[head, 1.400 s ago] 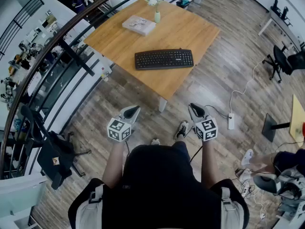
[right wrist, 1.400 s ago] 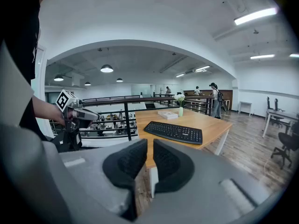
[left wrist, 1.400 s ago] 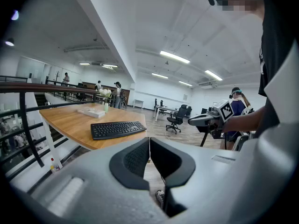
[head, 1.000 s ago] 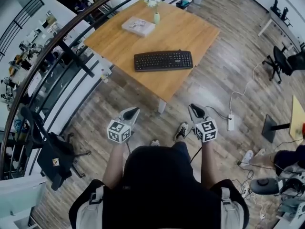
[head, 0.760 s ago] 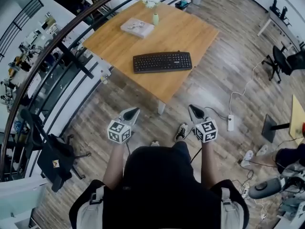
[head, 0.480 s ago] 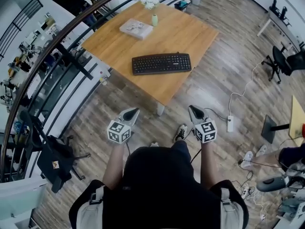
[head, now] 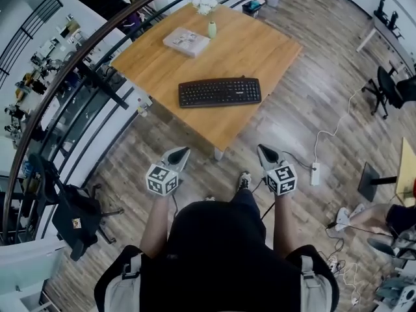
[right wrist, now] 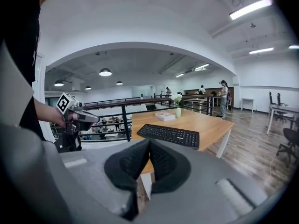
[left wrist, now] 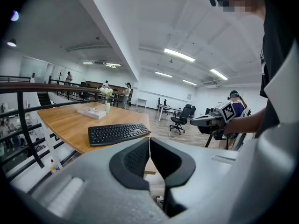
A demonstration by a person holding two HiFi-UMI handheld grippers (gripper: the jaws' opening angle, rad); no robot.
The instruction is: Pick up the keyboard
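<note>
- Table (head: 260,51): wooden top, standing beside a dark railing (left wrist: 46,87) that runs along its left side in the head view.
- Keyboard (head: 220,91): black, lying flat on the table near the edge that faces the person, its long side roughly parallel to that edge. Neither gripper touches it.
- Left gripper (head: 187,149): held off the table on the person's side, well apart from the near edge and pointing toward the table. Its jaws are pressed together on nothing.
- Right gripper (head: 261,147): held level with the left one, equally short of the table. Its jaws have just been closing; the pads now meet with nothing between them.
- Book (head: 187,41): flat on the table's far-left part, beyond the keyboard.
- Vase (head: 212,29): small, upright on the table just beside the book.
</note>
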